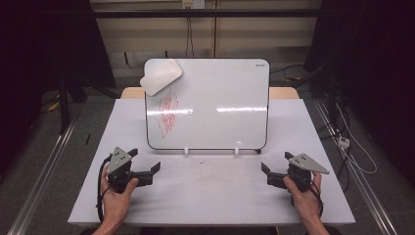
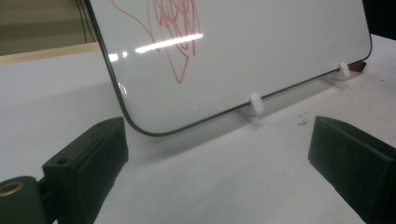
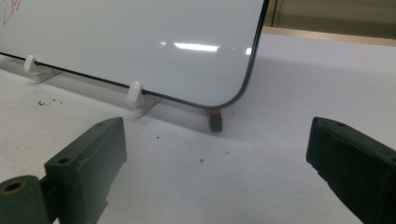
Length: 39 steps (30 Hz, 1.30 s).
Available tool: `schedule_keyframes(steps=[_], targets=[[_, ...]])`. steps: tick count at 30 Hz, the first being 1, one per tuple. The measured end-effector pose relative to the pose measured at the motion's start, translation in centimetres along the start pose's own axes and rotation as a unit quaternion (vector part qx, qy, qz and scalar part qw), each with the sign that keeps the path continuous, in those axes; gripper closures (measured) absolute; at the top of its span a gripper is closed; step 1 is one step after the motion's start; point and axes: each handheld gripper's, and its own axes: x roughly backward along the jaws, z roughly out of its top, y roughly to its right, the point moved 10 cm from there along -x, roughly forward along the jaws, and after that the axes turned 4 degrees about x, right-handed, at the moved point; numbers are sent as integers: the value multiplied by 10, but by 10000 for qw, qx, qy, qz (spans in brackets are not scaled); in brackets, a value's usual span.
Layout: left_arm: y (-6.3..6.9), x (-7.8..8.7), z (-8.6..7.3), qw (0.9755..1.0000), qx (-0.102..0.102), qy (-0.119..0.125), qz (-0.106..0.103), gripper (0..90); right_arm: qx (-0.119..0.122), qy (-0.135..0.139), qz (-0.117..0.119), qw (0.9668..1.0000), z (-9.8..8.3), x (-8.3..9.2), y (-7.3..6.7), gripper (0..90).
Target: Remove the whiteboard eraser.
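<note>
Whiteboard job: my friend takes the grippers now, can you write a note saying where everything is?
Left hand-held gripper: open, holding nothing, resting on the table.
Right hand-held gripper: open, holding nothing, resting on the table.
Whiteboard stands on its white clips at the table's middle; red scribble on its left part.
White eraser sits at the whiteboard's top left corner.
Done: nothing visible.
Left, probably: take the eraser and wipe off the scribble.
</note>
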Motion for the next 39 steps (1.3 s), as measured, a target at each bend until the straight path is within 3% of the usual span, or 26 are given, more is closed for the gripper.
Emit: schedule_keyframes(steps=[4, 7, 11, 14, 16, 20, 24, 27, 29, 30, 39], targets=[[-5, -2, -1, 9998, -84, -107, 157, 52, -13, 0, -9, 10000, 0, 0, 1, 50], [-2, -5, -1, 9998, 82, -170, -2, 52, -35, -6, 0, 10000, 0, 0, 1, 49], [-2, -7, -1, 9994, -35, -326, 67, 55, -60, -8, 18, 10000, 0, -1, 1, 49], [-1, -8, 3, 9995, 56, -298, 34, 55, -44, -25, 28, 10000, 0, -2, 0, 49], [-1, -9, 7, 9995, -3, -294, 61, 54, -23, -34, 30, 10000, -1, -2, 0, 47], [-4, -12, 19, 9996, -77, -265, 41, 54, -59, -85, 46, 9999, -3, -4, 1, 47], [-5, -15, 34, 9989, -381, -275, -25, 40, -108, -88, 27, 9999, -4, -2, 2, 47], [-3, -20, 47, 9990, -377, -223, -89, 45, -97, -86, 8, 9999, -4, -1, 3, 47], [-1, -22, 54, 9983, -455, -342, -139, 60, -98, -105, 1, 9999, -5, -1, 2, 47], [0, -23, 59, 9986, -425, -235, -190, 64, -88, -97, 25, 9999, -5, -1, 1, 47], [-10, -27, 89, 9974, -697, -158, 27, 88, -69, -112, 42, 9999, -5, -2, 1, 47]])
